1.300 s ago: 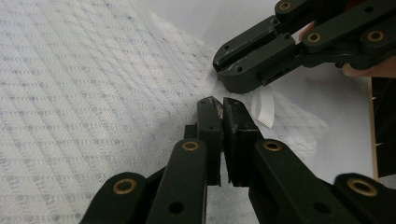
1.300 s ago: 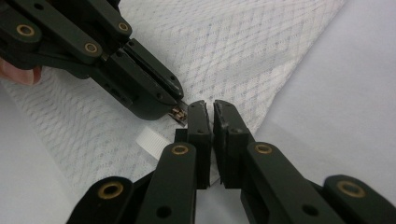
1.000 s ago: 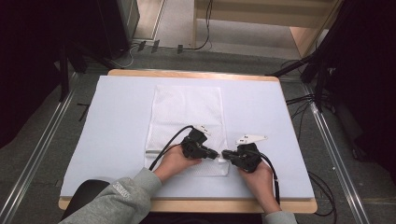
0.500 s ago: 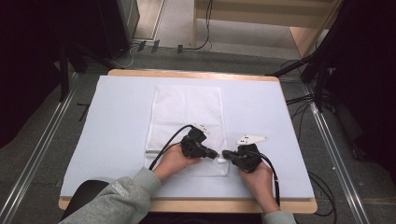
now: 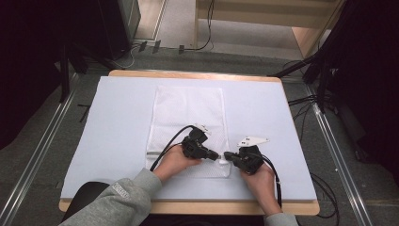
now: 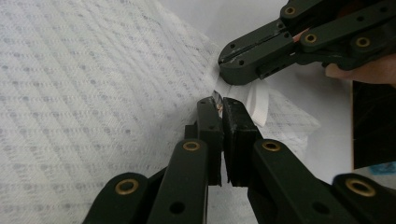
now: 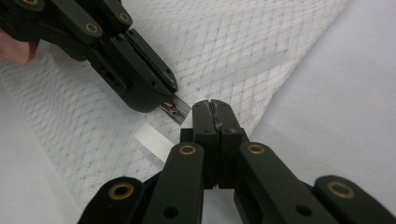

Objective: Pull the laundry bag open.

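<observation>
1. Right now my left gripper (image 5: 215,155) has its jaws pinched nearly together on the small metal zipper pull (image 6: 217,100) of the white mesh laundry bag (image 5: 188,113); in the left gripper view the pull sits right between the two tips.
2. My right gripper (image 5: 227,156) is clamped tight, jaws meeting with no gap, on the bag's fabric at its near right corner, just beside a white ribbon tab (image 7: 154,138) that sticks out by that corner.
3. Both tips face each other and are almost touching; in the right gripper view the left gripper (image 7: 164,95) comes in from the upper left with the zipper pull (image 7: 172,109) at its tip, just left of my own jaws.
4. From the left gripper view, the right gripper (image 6: 243,65) sits just above and to the right of my jaws, on the folded white edge.
5. Outward from the grippers, the bag lies flat and stretches away from me over the pale blue mat (image 5: 117,122), which covers the wooden table (image 5: 188,74).
</observation>
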